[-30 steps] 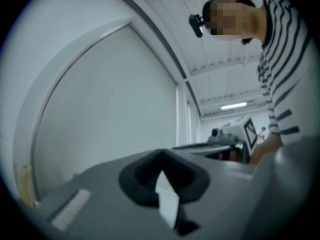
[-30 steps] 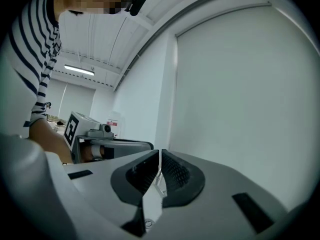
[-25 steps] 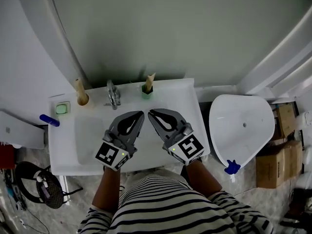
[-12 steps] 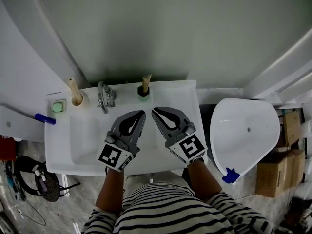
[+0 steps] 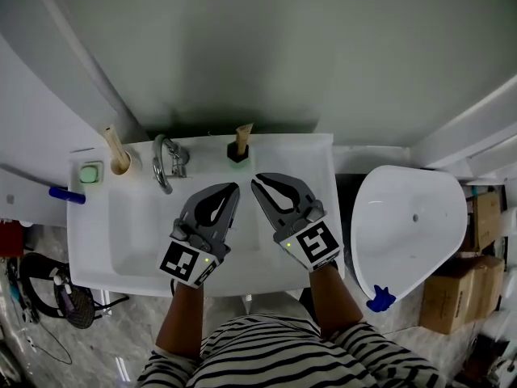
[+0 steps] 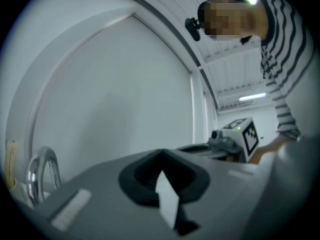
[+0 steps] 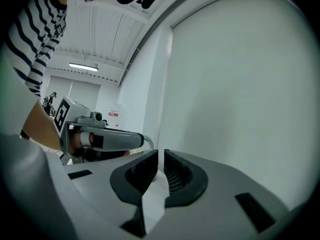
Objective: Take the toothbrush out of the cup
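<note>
A dark cup [image 5: 237, 153] with a tan brush handle [image 5: 243, 132] sticking up stands at the back rim of the white sink [image 5: 97, 249]. A tan cup [image 5: 120, 165] with a wooden stick [image 5: 111, 144] stands at the back left. My left gripper [image 5: 234, 188] and right gripper [image 5: 255, 181] hover side by side over the basin, a short way in front of the dark cup. Both are shut and empty. The left gripper [image 6: 162, 156] shows its pads together, and so does the right gripper [image 7: 160, 154].
A chrome faucet [image 5: 165, 162] rises between the two cups and also shows as the faucet [image 6: 42, 176] in the left gripper view. A green soap dish [image 5: 89, 173] and a blue item [image 5: 66, 194] sit at the sink's left. A white toilet [image 5: 412, 225] stands to the right, with cardboard boxes [image 5: 464, 265] beyond it.
Both grippers have sunk a little over the basin, still shut and side by side. The head view has shifted, so the faucet and tan cup sit further left.
</note>
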Motion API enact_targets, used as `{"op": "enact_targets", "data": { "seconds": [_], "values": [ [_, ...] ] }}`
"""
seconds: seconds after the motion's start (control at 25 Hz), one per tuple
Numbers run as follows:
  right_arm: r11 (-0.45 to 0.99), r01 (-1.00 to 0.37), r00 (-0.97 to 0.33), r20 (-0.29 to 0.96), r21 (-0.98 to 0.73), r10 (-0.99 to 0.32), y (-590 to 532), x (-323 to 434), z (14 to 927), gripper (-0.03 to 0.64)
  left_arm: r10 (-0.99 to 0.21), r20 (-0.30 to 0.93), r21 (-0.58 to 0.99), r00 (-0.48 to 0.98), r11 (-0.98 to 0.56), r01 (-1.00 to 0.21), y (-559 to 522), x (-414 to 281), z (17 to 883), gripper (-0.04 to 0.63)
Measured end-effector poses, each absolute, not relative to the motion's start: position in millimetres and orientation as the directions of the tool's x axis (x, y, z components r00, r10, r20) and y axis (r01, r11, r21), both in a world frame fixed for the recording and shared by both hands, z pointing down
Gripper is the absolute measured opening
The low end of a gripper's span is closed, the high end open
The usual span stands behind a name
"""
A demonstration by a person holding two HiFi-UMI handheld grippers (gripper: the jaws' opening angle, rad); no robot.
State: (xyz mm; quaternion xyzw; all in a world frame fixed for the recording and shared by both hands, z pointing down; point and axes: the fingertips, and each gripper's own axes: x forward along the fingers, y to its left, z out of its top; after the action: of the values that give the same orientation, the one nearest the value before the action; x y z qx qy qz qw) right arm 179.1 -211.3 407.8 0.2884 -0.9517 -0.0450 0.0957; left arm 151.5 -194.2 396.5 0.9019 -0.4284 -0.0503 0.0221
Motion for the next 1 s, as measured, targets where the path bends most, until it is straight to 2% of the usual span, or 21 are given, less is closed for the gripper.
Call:
{"op": "enact_targets", "data": {
  "seconds": [0.16, 0.24, 1.0],
  "values": [
    [0.842, -0.528, -0.824, 0.173, 0.114, -0.54, -220.4, 174.7, 422.0, 0.014, -0.776, -0.061, 0.093, 0.628, -0.631, -0.77, -203.6, 151.8, 405.6, 0.006],
    [0.844, -0.526, -0.823, 0.187, 0.103, -0.536, -225.8, 172.7, 429.9, 0.075, -0.778, -0.056, 0.098, 0.626, -0.628, -0.772, -208.6, 150.4, 411.0, 0.006],
    [0.778, -0.625, -0.726, 0.323, 0.061, -0.608, -303.9, 165.3, 501.9, 0.14, -0.792, -0.041, 0.139, 0.609, -0.609, -0.781, -239.4, 132.3, 438.4, 0.006]
  ]
}}
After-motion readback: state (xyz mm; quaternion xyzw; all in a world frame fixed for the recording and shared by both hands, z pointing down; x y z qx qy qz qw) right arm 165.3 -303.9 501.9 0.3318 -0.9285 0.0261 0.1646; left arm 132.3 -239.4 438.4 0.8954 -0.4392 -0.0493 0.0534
